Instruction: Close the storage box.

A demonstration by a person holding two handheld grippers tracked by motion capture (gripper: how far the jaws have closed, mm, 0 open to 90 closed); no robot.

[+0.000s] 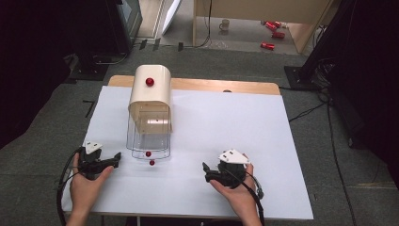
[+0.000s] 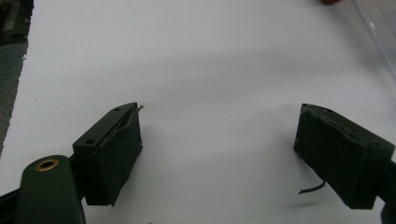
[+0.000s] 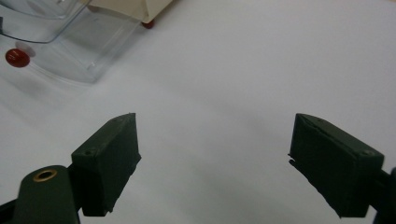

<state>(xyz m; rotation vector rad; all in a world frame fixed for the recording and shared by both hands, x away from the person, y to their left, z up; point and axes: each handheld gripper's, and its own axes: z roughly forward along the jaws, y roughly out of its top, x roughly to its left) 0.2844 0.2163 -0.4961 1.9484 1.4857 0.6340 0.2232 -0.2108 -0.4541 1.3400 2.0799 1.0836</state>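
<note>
A cream, round-topped box (image 1: 149, 96) with a red knob (image 1: 149, 82) stands at the back left of the white table (image 1: 226, 127). Its clear plastic door (image 1: 149, 139) lies open toward me, and a small red knob (image 1: 148, 154) shows at the door's front edge. My left gripper (image 1: 115, 159) rests on the table just left of the door, open with nothing between its fingers (image 2: 219, 126). My right gripper (image 1: 205, 172) is held to the right of the door, apart from it, open and empty (image 3: 215, 135). In the right gripper view the clear door (image 3: 70, 51) and its red knob (image 3: 17, 58) lie at upper left.
The table's near edge runs just behind both hands. Beyond the table, on the floor, lie red cans (image 1: 268, 45) and a mug (image 1: 225, 24). Dark equipment (image 1: 117, 23) stands at the back left. A clear plastic edge (image 2: 379, 28) crosses the left gripper view's upper right corner.
</note>
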